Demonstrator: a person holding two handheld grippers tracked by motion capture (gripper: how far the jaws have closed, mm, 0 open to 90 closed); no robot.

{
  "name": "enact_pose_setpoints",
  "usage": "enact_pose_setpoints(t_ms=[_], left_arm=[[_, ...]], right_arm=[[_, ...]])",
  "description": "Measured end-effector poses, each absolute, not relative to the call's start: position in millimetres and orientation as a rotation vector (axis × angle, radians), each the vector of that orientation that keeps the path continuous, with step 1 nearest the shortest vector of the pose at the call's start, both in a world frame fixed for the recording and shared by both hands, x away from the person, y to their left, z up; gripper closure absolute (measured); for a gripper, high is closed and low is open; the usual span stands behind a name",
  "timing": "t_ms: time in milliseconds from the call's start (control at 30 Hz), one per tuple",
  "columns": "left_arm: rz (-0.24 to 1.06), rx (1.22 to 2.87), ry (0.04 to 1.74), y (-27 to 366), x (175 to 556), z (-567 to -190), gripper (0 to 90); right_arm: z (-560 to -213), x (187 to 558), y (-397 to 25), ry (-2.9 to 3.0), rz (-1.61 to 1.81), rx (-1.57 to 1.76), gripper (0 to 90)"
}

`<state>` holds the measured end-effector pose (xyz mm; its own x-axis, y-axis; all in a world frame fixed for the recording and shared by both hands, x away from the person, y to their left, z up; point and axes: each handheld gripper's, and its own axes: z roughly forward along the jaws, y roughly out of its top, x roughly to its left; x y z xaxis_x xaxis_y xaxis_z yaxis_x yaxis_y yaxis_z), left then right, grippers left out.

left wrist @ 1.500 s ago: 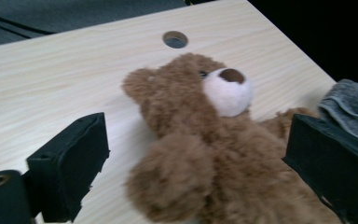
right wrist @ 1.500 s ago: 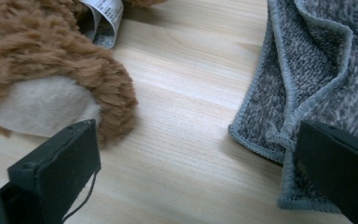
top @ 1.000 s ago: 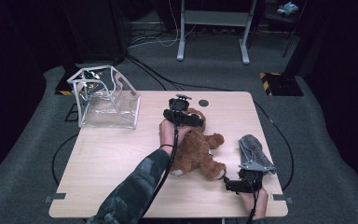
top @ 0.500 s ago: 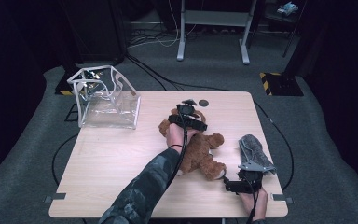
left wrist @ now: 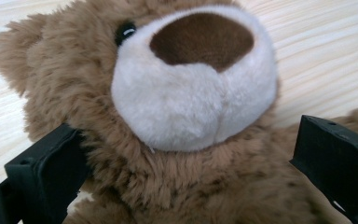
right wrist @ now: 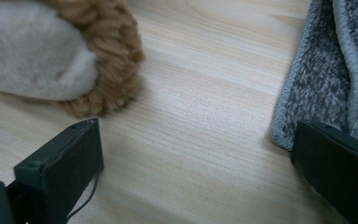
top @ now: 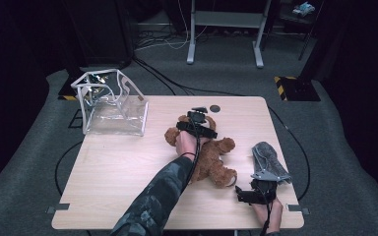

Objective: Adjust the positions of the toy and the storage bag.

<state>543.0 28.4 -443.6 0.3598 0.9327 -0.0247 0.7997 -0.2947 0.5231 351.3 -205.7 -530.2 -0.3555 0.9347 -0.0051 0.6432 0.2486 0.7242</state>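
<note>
The teddy bear [top: 209,155] lies on its back a little right of the middle of the table [top: 113,187], its head toward the far edge and its legs toward the near edge. The person's left arm reaches in from the near edge, and the left gripper [top: 197,127] is right over the bear's head. From the left gripper view the jaws stand wide apart, one on each side of the bear's neck just below the white muzzle [left wrist: 193,93]; the fur brushes the jaw on the left of that view, while the other jaw is clear of it. Nothing is squeezed yet, so I would say the bear is lined up for a grasp but not taken.

The right gripper [top: 246,195] rests low near the right end of the near edge, beside the bear's foot [right wrist: 42,60]. Its jaws are wide apart too, with bare tabletop between them and nothing in their hold. A grey knitted cloth [top: 268,157] lies just beyond it near the right edge; in the right gripper view one jaw is at the cloth's hem, though I cannot tell whether it touches.

A clear plastic bag [top: 113,105] with white trim stands open near the far left corner, well apart from the bear. A small dark round disc [top: 215,108] lies near the far edge.

By my reckoning the work is at its start: the grasp has to close, and the lift and any carrying remain.
</note>
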Motion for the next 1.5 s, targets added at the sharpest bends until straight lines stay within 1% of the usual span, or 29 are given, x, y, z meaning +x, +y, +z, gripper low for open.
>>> enact_pose_setpoints(t_ms=[100,200,300,367,400,467,533,633,700,800,867,1000,1133,1500], left_arm=[[0.435,2.186,1.522,33,542,-454,1.5],[0.441,2.142,1.527,40,539,-459,8.9],[0.442,2.115,1.502,43,536,-464,19.8],[0.439,2.084,1.493,45,532,-467,29.8],[0.446,2.087,1.474,46,531,-468,36.4],[0.447,2.085,1.452,46,529,-467,45.0],[0.444,2.07,1.447,47,526,-467,50.3],[0.47,2.062,1.411,49,523,-465,55.5],[0.482,2.058,1.384,51,521,-462,57.9],[0.474,2.044,1.366,55,518,-457,59.0],[0.474,2.02,1.349,60,517,-454,59.1],[0.521,1.942,1.299,64,510,-440,59.0],[0.565,1.9,1.226,69,503,-425,58.8],[0.631,1.778,1.082,93,484,-392,57.8]], right_arm=[[-530,351,-206,2.093,0.889,1.432,1.5],[-530,351,-206,2.092,0.888,1.437,1.7],[-530,351,-206,2.094,0.89,1.438,1.9],[-530,351,-206,2.092,0.892,1.444,2.1],[-530,351,-206,2.09,0.892,1.445,2.3],[-530,351,-206,2.087,0.893,1.445,2.7],[-530,351,-206,2.088,0.896,1.445,2.9],[-530,351,-206,2.077,0.901,1.453,3.6],[-530,351,-206,2.076,0.905,1.452,3.8],[-530,351,-206,2.077,0.906,1.455,3.8],[-530,351,-206,2.075,0.905,1.455,3.9],[-530,351,-206,2.073,0.905,1.456,4.3],[-530,351,-206,2.074,0.903,1.454,4.7],[-530,351,-207,2.07,0.905,1.452,4.8]])
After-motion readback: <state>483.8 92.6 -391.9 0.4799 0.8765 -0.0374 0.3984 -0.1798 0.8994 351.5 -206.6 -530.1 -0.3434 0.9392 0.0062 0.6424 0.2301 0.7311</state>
